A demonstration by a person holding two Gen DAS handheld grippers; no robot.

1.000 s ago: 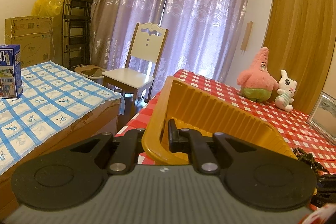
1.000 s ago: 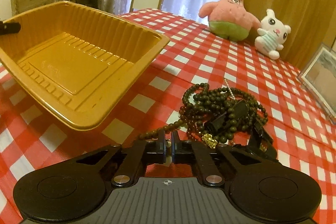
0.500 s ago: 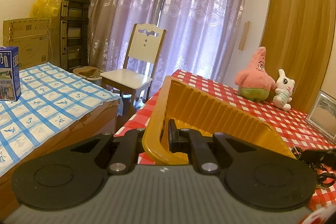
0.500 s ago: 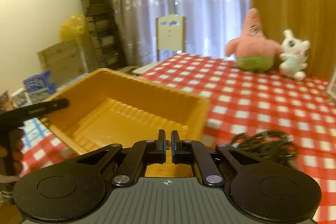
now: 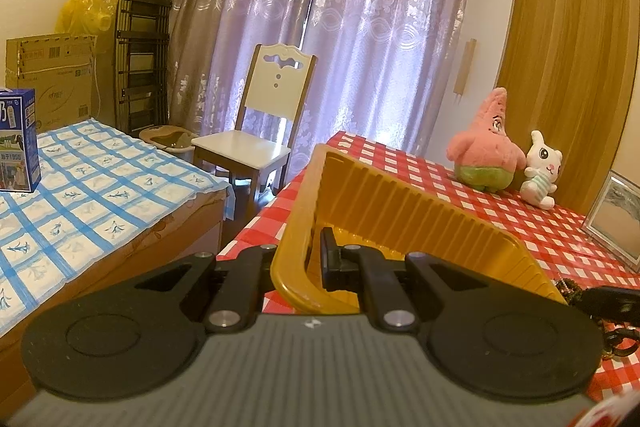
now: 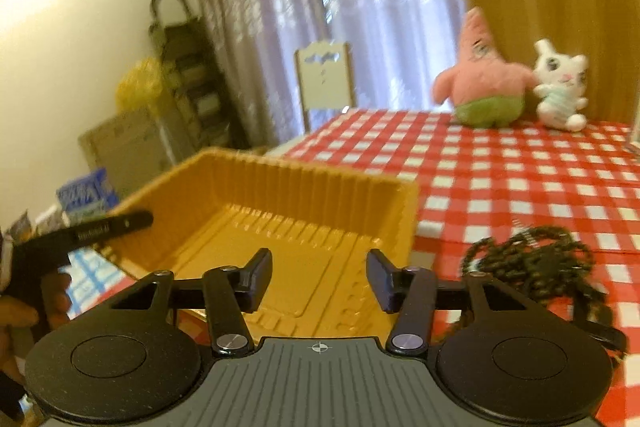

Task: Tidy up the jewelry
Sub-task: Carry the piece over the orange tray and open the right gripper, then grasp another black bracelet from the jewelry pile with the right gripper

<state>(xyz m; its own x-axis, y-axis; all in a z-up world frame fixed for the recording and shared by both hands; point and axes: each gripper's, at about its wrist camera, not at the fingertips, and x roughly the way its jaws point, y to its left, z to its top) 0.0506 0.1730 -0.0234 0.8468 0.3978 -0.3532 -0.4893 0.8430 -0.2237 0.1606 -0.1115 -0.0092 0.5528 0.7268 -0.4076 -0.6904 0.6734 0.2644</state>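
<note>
1. The yellow plastic tray (image 5: 420, 211) remains tilted on the checked tablecloth (image 5: 500, 199), its wall clamped in the left gripper (image 5: 316, 259).
2. The right gripper (image 6: 318, 277), earlier closed, has just been opening with nothing between its fingers, above the tray.
3. The dark bead necklace (image 6: 532, 263) lies just beside the tray.

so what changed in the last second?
Right gripper lifted off the beads and swung over the tray; its jaws have just been opening, nothing between them. Left gripper unchanged, clamped on the tray rim, tray tilted.
</note>
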